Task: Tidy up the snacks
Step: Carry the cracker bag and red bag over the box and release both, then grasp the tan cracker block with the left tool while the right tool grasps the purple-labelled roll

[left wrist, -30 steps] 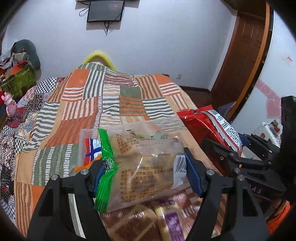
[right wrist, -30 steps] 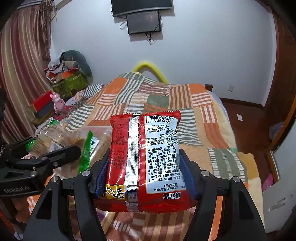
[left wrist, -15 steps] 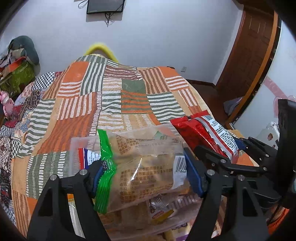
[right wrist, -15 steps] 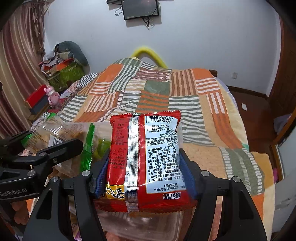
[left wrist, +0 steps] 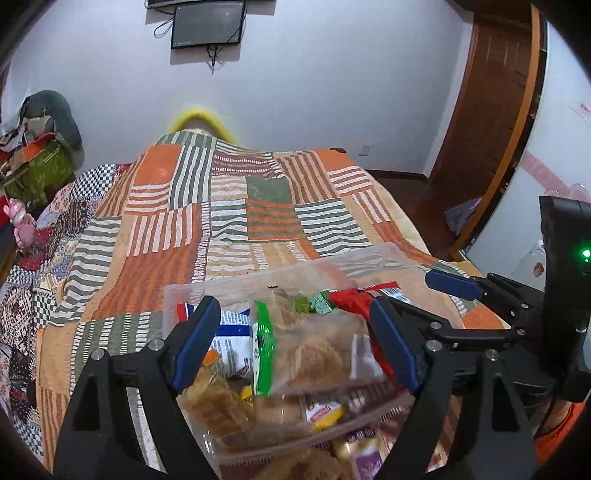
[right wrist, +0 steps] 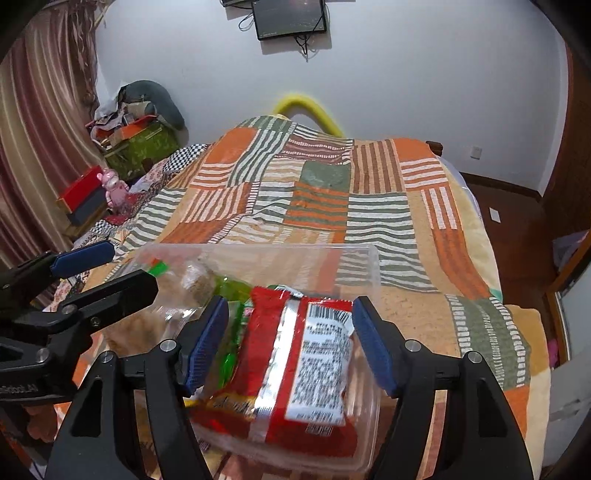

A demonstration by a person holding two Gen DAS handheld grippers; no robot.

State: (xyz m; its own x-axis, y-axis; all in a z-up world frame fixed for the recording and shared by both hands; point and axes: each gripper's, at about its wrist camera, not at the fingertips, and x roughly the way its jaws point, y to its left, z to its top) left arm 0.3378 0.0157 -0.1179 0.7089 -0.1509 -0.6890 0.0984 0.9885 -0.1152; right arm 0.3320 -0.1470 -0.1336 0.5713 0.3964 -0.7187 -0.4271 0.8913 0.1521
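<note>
A clear plastic bin full of snack packs sits at the near end of the bed. My left gripper is open above it; a clear cookie bag with a green strip lies loose in the bin between the blue pads, touching neither. My right gripper is open too; the red noodle pack with a white label lies in the bin below its pads. The right gripper also shows in the left wrist view, and the left gripper in the right wrist view.
A patchwork orange, green and white striped blanket covers the bed beyond the bin. Clutter, a green box and a pink toy lie at the left. A wooden door is at the right, a wall screen ahead.
Both grippers lowered over the bin and opened. The cookie bag dropped from the left gripper and the red pack from the right, both now lying in the bin.
</note>
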